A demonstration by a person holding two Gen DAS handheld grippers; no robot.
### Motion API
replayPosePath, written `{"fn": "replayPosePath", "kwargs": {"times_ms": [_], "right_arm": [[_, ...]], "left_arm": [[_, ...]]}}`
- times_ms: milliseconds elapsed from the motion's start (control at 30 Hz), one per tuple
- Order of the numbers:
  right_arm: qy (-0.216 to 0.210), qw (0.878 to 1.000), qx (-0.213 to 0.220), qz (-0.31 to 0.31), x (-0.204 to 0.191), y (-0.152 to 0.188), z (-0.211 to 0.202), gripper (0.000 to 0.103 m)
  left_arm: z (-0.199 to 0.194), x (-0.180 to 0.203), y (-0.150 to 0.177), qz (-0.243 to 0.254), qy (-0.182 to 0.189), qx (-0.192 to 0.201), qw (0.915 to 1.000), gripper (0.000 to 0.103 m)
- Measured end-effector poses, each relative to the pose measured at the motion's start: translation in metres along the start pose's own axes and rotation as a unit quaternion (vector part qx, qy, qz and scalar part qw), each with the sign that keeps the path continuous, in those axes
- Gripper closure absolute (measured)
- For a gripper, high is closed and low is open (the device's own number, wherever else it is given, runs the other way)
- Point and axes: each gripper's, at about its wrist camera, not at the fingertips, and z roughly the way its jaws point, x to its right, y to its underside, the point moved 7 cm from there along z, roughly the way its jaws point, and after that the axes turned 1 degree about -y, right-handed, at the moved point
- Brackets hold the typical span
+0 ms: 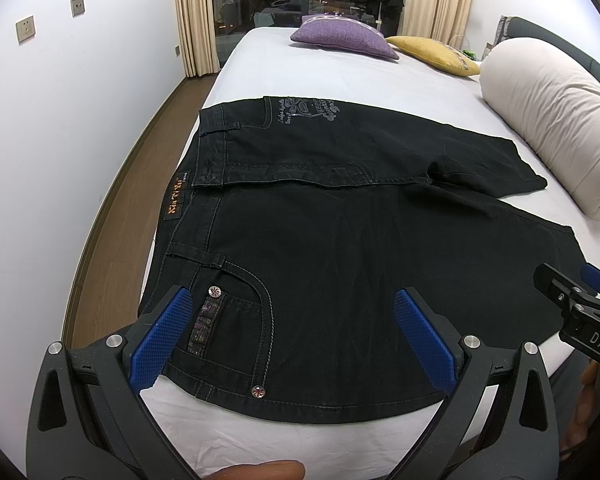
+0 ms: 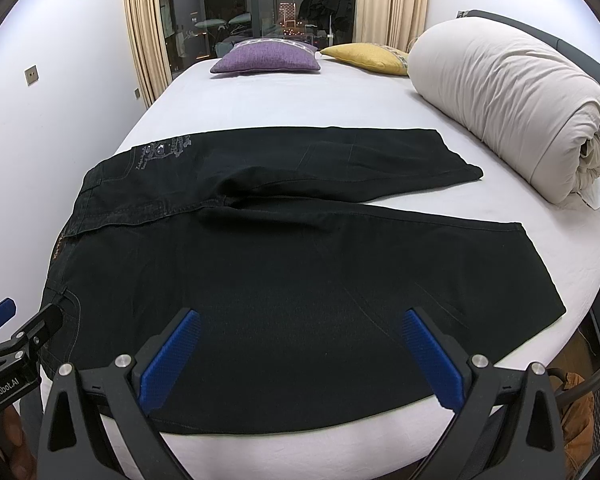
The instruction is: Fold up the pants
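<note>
- Left gripper (image 1: 292,320): jaws spread wide, blue pads on either side of the front pocket area, hovering above the pants (image 1: 340,248) and gripping nothing.
- Right gripper (image 2: 300,344): jaws likewise wide apart, poised over the near leg and holding nothing; whether its pads touch the cloth cannot be told.
- Black pants lie flat on the white bed (image 1: 300,64), near its front edge, front side up.
- Long axis runs left to right across the bed: waistband (image 1: 180,208) at the left, both leg hems toward the rolled duvet (image 2: 512,108) at the right, the legs spreading slightly apart.
- Left wrist view alone shows the orange waistband label (image 1: 175,196), pocket rivets and stitching, plus the right gripper entering at its right edge.
- Right wrist view alone shows both hems in full, and the left gripper at its left edge.
- Purple cushion (image 2: 266,58) and yellow cushion (image 2: 366,56) sit well apart from the pants, at the far end.
</note>
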Motion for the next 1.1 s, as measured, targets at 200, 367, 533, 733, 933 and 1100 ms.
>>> {"fn": "replayPosePath", "kwargs": {"times_ms": [200, 367, 533, 733, 933, 1100], "right_arm": [[-0.001, 1.0, 0.0, 0.0, 0.0002, -0.0001, 0.0, 0.0], [-0.001, 1.0, 0.0, 0.0, 0.0001, -0.0003, 0.0, 0.0], [-0.001, 1.0, -0.001, 0.001, 0.0004, -0.0002, 0.0001, 0.0], [-0.001, 1.0, -0.002, 0.0, -0.0001, 0.0001, 0.0012, 0.0], [-0.002, 1.0, -0.003, 0.001, 0.0003, 0.0029, 0.003, 0.0], [-0.002, 1.0, -0.004, 0.001, 0.0007, 0.0054, 0.0045, 0.0]], "left_arm": [[0.0, 0.0001, 0.0, 0.0, 0.0, 0.0, 1.0, 0.0], [0.0, 0.0001, -0.0001, 0.0, 0.0, -0.001, 1.0, 0.0], [0.0, 0.0003, 0.0003, 0.0, 0.0, -0.001, 1.0, 0.0], [0.0005, 0.0009, 0.001, 0.0, 0.0, -0.001, 1.0, 0.0], [0.0016, 0.0019, 0.0033, -0.001, 0.002, -0.002, 1.0, 0.0], [0.0048, 0.0027, 0.0074, -0.006, 0.003, -0.007, 1.0, 0.0]]}}
